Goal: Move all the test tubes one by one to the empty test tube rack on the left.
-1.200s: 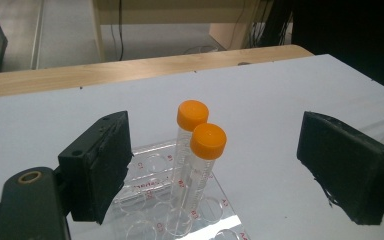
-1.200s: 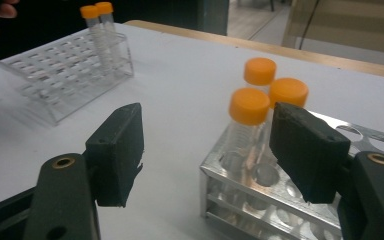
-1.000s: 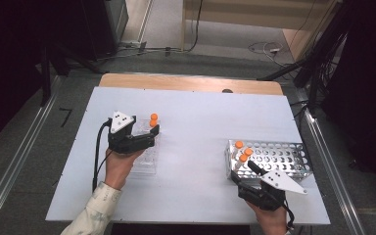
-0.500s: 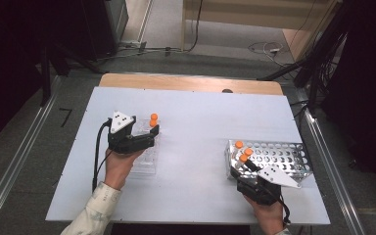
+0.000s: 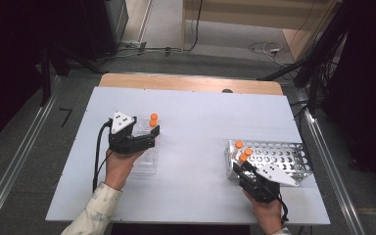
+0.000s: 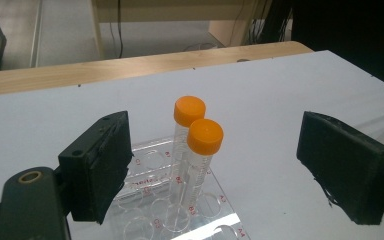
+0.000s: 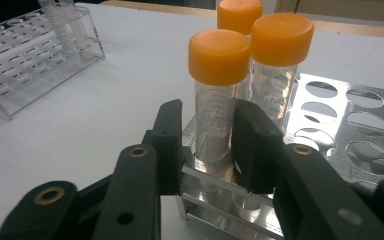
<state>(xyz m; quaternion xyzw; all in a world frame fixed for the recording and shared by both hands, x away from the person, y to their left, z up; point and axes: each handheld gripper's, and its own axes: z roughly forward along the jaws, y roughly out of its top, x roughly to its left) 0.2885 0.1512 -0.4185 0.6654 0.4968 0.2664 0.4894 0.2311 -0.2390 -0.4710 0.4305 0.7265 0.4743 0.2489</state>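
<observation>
My right gripper has just been closing and now its black pads press on the lower body of the nearest orange-capped tube, which stands upright in the metal rack. Two more capped tubes stand right behind it. In the high view this gripper sits at the left end of the metal rack. My left gripper is open wide, its jaws flanking two orange-capped tubes in a clear plastic rack without touching them. It lies over that rack.
The white table top stretches between the two racks, with a wooden strip along its far edge. The clear rack appears far left in the right gripper view. Cables lie on the floor beyond the table.
The right gripper's jaws have closed in on the front tube in the metal rack, and the hand shifted slightly. The left hand and its gripper have stayed still.
</observation>
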